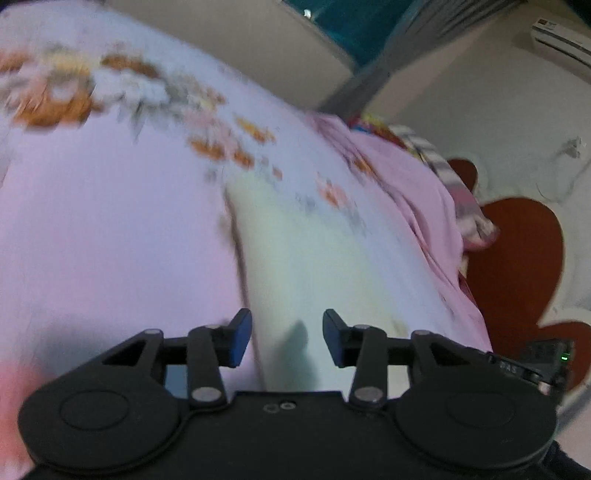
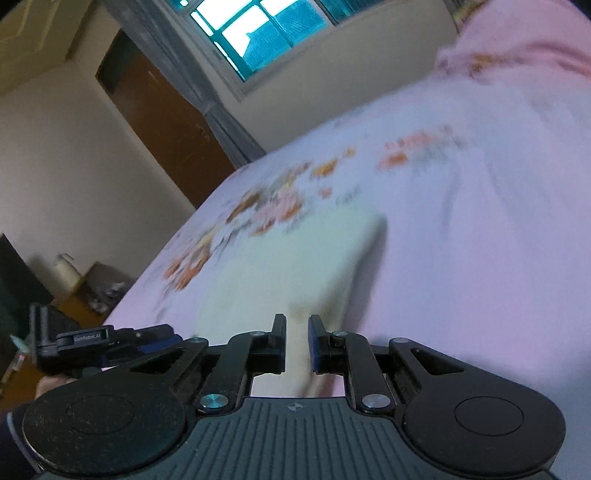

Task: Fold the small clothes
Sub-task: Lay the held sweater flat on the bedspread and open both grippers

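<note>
A small pale cream garment (image 1: pixel 314 258) lies flat on the pink floral bed sheet (image 1: pixel 110 229). Both views are motion-blurred. My left gripper (image 1: pixel 287 338) is open, with its jaws wide apart just above the garment's near edge and nothing between them. In the right wrist view the same garment (image 2: pixel 295 258) stretches ahead. My right gripper (image 2: pixel 297 341) has its jaws close together, and a strip of the garment's near edge runs between them. The left gripper (image 2: pixel 110 339) shows at the left of that view.
A bunched pink cloth (image 1: pixel 417 192) and a striped cloth (image 1: pixel 461 199) lie at the bed's far right edge. A red heart-shaped rug (image 1: pixel 517 258) lies on the floor beyond. A window (image 2: pixel 258 33), a brown door (image 2: pixel 162 122) and a cluttered low table (image 2: pixel 96 288) stand past the bed.
</note>
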Tool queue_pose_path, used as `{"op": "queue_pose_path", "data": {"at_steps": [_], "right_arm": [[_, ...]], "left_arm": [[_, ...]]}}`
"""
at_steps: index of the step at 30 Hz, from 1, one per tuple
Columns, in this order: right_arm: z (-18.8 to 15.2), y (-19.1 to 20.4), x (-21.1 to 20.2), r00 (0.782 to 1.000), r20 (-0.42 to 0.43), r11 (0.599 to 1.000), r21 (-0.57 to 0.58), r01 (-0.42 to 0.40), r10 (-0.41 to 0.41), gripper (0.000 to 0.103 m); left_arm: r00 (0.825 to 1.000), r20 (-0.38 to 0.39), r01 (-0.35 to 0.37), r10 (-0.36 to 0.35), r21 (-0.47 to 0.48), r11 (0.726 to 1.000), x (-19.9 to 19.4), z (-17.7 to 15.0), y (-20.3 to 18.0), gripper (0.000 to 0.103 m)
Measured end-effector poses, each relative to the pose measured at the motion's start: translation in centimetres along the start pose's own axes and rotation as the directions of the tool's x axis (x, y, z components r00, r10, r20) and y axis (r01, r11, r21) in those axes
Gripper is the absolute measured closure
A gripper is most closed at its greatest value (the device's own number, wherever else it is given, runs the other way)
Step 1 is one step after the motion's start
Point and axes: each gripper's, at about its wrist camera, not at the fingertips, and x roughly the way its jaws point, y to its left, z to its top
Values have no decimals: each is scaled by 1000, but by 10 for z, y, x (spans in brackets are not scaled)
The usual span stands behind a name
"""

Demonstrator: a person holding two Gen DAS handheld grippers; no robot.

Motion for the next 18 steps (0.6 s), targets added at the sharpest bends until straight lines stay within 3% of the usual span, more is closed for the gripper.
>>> {"op": "queue_pose_path", "data": {"at_steps": [4, 7, 9, 13, 18], "right_arm": [[25, 1, 38, 997, 25, 994, -81, 75, -73, 89], [27, -14, 64, 990, 40, 980, -136, 143, -138, 89], [19, -29, 91, 977, -58, 972, -128, 198, -206, 89], [8, -37, 95, 980, -43, 976, -106, 191, -196, 89], [12, -28, 84, 972, -46, 969, -106, 223, -229, 89]], "left_arm": [[995, 51, -84, 82, 58, 995, 37, 30, -17, 62], [985, 9, -171, 171, 97, 980, 77, 39, -27, 60], [978, -26, -204, 207, 83, 975, 91, 34, -19, 51], [978, 33, -207, 205, 80, 975, 88, 16, -19, 50], [962, 76, -269, 261, 119, 956, 75, 6, -38, 52]]}}
